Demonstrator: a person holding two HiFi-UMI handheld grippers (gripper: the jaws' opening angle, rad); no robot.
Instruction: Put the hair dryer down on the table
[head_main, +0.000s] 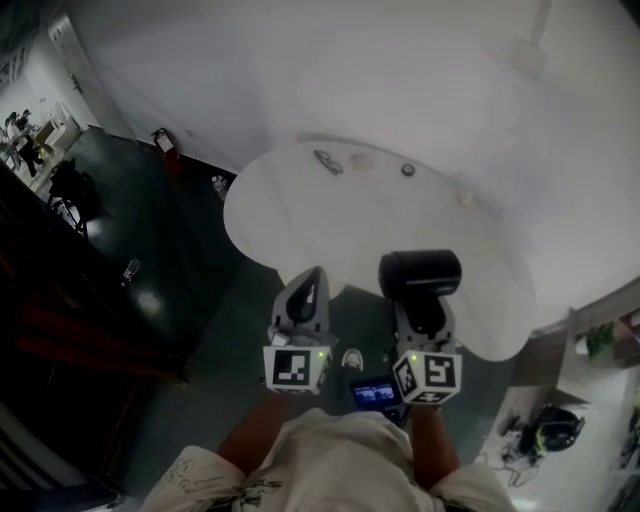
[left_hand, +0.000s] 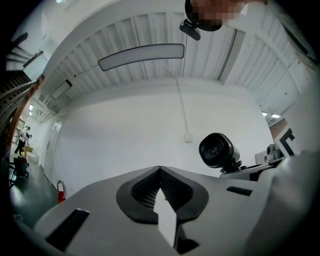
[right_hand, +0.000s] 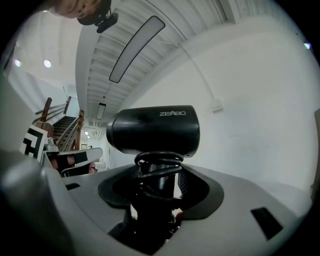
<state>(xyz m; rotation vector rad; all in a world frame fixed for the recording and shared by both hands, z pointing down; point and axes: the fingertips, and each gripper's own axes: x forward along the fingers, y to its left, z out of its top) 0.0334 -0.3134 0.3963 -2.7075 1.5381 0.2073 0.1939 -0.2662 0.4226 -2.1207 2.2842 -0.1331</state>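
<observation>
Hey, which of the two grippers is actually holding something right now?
The right gripper: its jaws clamp the cord-wrapped handle of the black hair dryer. The left gripper has its jaws together with nothing between them.

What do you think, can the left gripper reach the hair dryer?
Probably yes. The left gripper is shut and empty, right beside the hair dryer that the right gripper holds, and nothing seems to stand between them.

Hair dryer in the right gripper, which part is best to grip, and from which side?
The handle, from below, as the right gripper has it: narrow and upright under the wide barrel, though cord coils wrap it.
</observation>
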